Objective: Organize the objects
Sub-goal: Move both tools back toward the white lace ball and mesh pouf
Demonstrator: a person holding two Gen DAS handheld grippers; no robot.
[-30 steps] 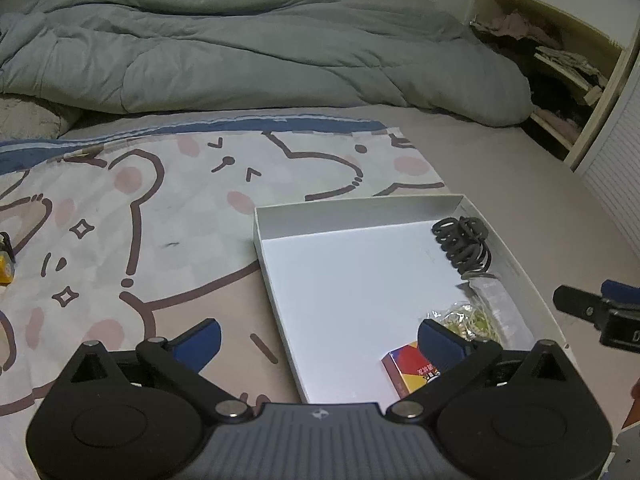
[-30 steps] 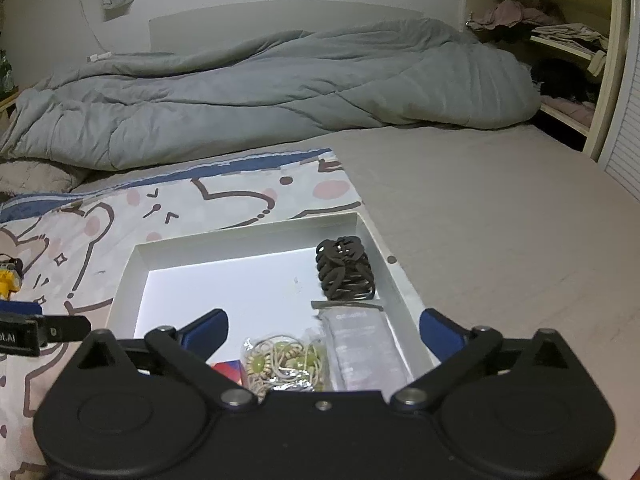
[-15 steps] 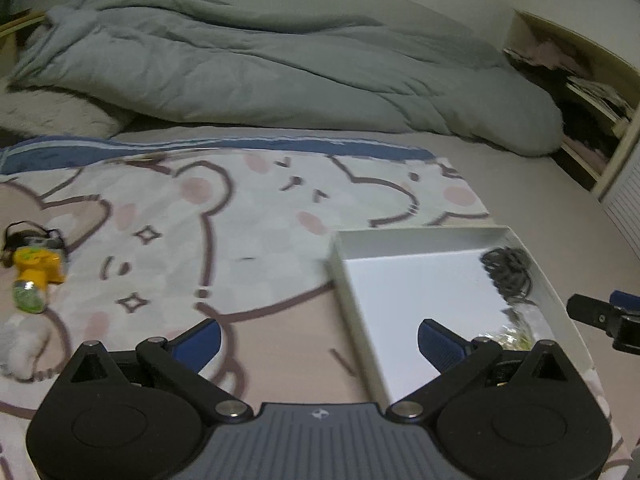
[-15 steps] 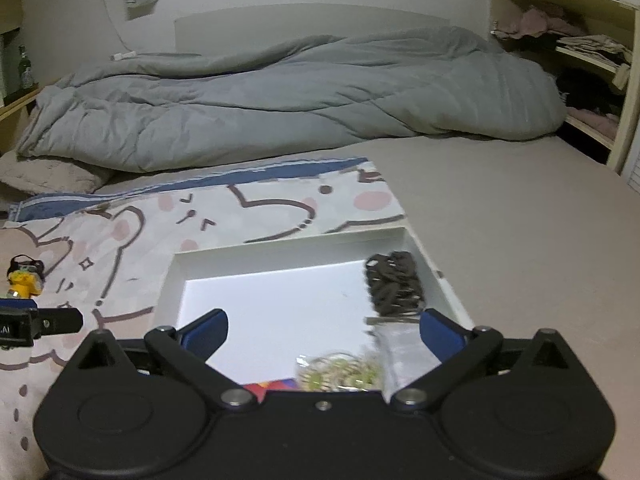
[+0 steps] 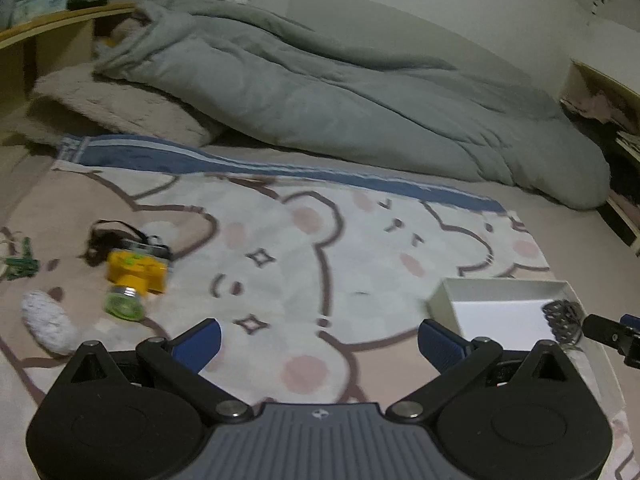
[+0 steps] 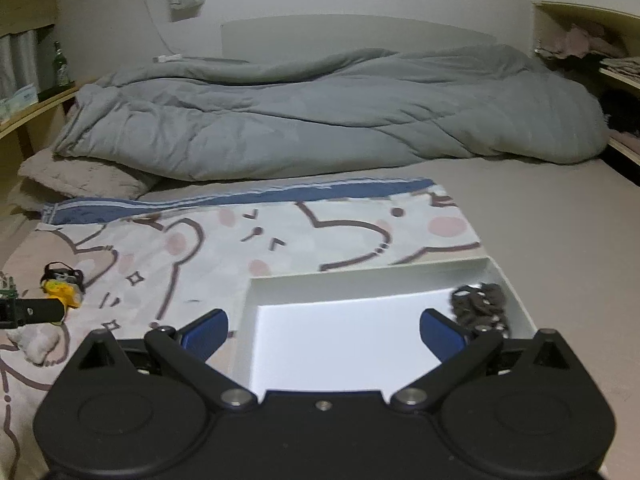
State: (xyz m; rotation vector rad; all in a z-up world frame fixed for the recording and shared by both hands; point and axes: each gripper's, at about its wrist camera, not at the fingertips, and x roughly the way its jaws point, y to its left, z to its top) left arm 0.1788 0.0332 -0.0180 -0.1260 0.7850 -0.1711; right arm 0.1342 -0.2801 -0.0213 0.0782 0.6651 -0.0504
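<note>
- Your left gripper point(image 5: 318, 338) is spread wide and empty over the bear-print blanket point(image 5: 304, 248).
- Your right gripper point(image 6: 323, 330) gapes equally wide, empty, above the white box point(image 6: 360, 280).
- Only the left view shows the white fluffy item point(image 5: 48, 322) clearly, near left.
- Farther left lies the yellow toy point(image 5: 134, 274).
- Dark hair ties point(image 6: 480, 306) sit at the box's right side.
- The grey duvet point(image 6: 320, 120) lies farthest.

A bedroom in a home: a wide bed point(image 6: 540, 216) carries a rumpled grey quilted duvet point(image 6: 320, 116), a fluffy beige pillow point(image 5: 116, 108) and a cartoon-bear printed blanket point(image 5: 320, 240). Open cream wooden shelves point(image 6: 592, 20) beside it hold folded clothes, and a wooden ledge point(image 6: 36, 104) runs along the other side.
</note>
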